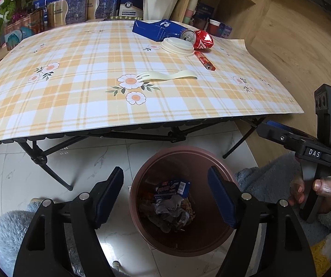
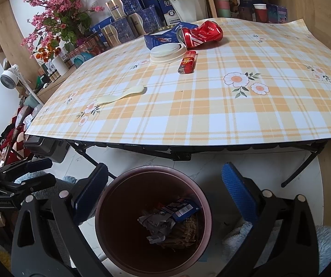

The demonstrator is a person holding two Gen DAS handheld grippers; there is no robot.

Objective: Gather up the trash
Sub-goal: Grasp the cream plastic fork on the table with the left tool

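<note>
A brown trash bin [image 1: 142,180] [image 2: 124,180] stands on the floor in front of the table, holding crumpled paper and a blue wrapper [image 1: 172,188] [image 2: 181,209]. My left gripper [image 1: 165,180] and my right gripper [image 2: 165,180] are both open and empty, held above the bin. On the checked tablecloth lie a cream plastic fork [image 1: 167,75] [image 2: 121,95], a white lid [image 1: 177,46] [image 2: 166,53], a crushed red can [image 1: 199,38] [image 2: 200,34], a red lighter [image 1: 204,60] [image 2: 188,62] and a blue carton [image 1: 156,29] [image 2: 163,37].
The folding table [image 1: 77,106] [image 2: 234,120] has black legs near the bin. Boxes, flower pots and shelves stand behind it. The other gripper shows at the right of the left wrist view [image 1: 315,147] and at the left of the right wrist view [image 2: 6,180].
</note>
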